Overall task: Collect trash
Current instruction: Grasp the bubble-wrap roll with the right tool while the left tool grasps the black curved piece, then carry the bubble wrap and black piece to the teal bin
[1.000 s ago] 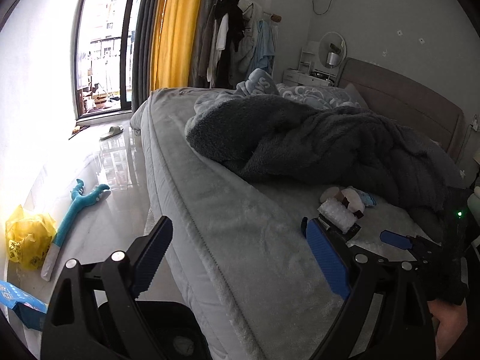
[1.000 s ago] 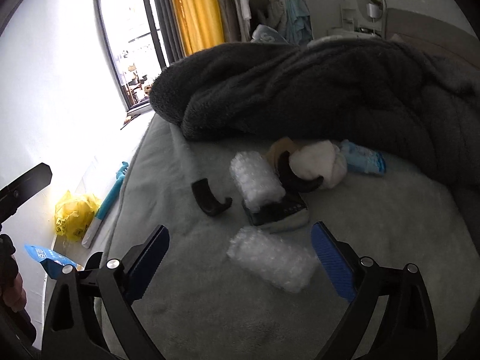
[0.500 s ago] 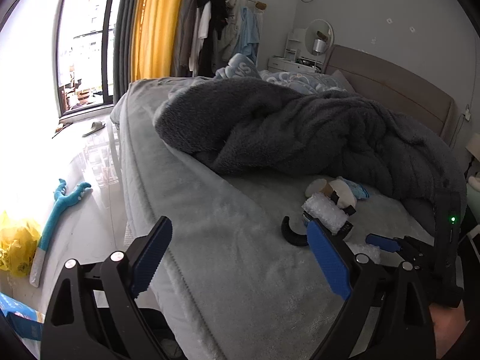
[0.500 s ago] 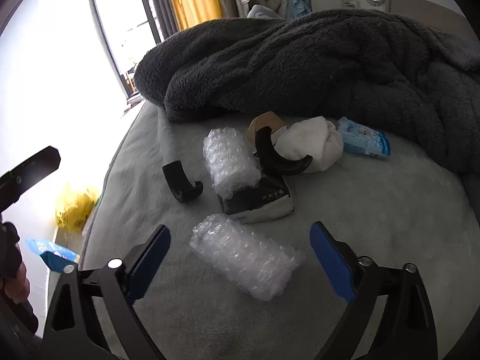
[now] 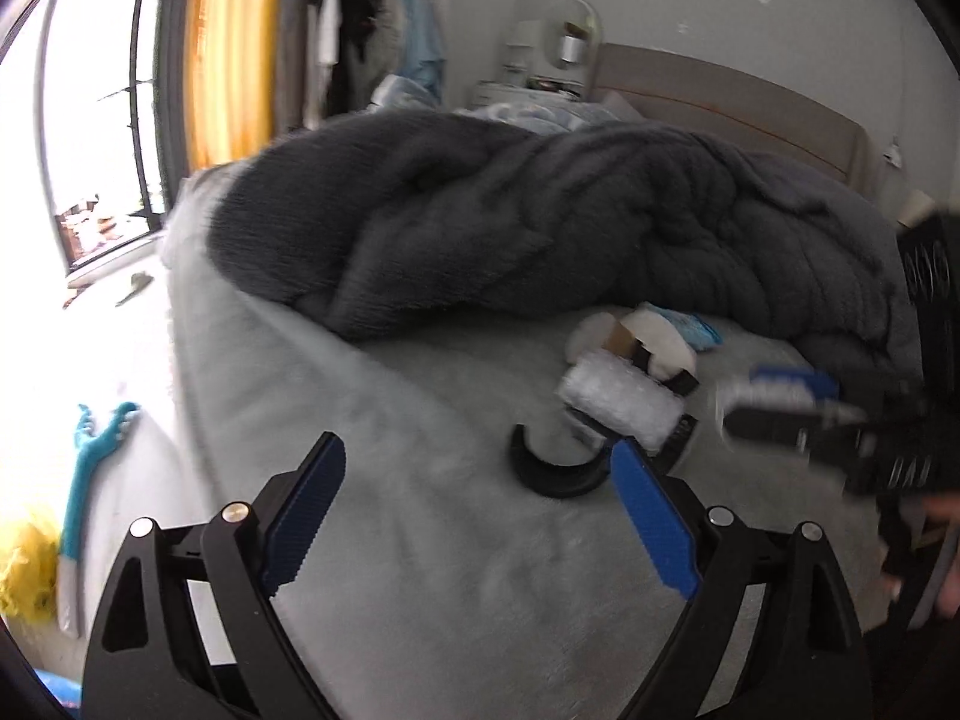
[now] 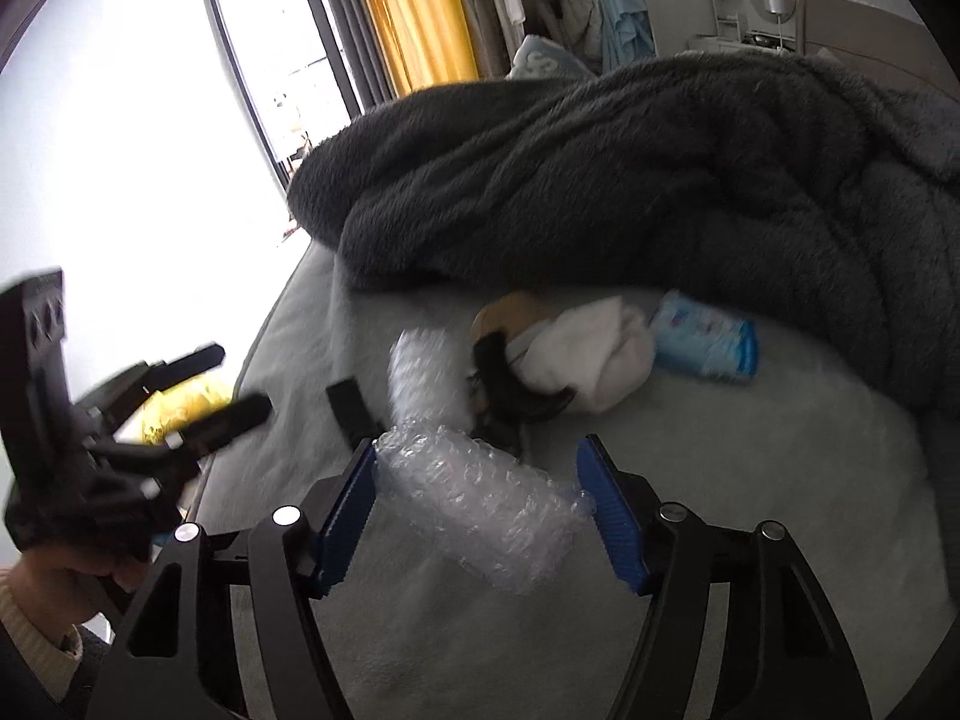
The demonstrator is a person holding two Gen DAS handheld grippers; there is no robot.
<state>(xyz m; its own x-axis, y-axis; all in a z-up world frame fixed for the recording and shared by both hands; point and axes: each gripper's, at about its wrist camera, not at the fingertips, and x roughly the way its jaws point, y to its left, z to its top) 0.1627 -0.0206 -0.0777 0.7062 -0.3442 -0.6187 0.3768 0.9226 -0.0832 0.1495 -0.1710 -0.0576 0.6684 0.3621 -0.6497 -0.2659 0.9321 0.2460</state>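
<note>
A clear bubble-wrap roll [image 6: 480,510] lies on the grey bed between the blue pads of my right gripper [image 6: 480,510]. The jaws are closing and the pads just reach the roll's two ends. Behind it lie a second bubble-wrap roll [image 6: 426,378], a black curved piece [image 6: 354,408], a white wad [image 6: 594,360] and a blue packet [image 6: 705,345]. My left gripper [image 5: 480,516] hovers over bare bedding, its jaws wide and closing slightly with nothing between them. The black curved piece [image 5: 555,474] lies just ahead of its right pad. The left view also shows the right gripper [image 5: 780,399], blurred.
A dark grey blanket [image 5: 540,228] is heaped across the bed behind the trash. The bed's edge [image 5: 198,396] drops to a shiny floor on the left, where a teal toy [image 5: 90,480] and a yellow bag [image 5: 24,570] lie. A headboard [image 5: 750,90] stands at the back.
Both grippers have moved in closer to the trash pile. The right jaws have narrowed from wide apart to the ends of the near bubble-wrap roll. The left gripper has swung over the bed.
</note>
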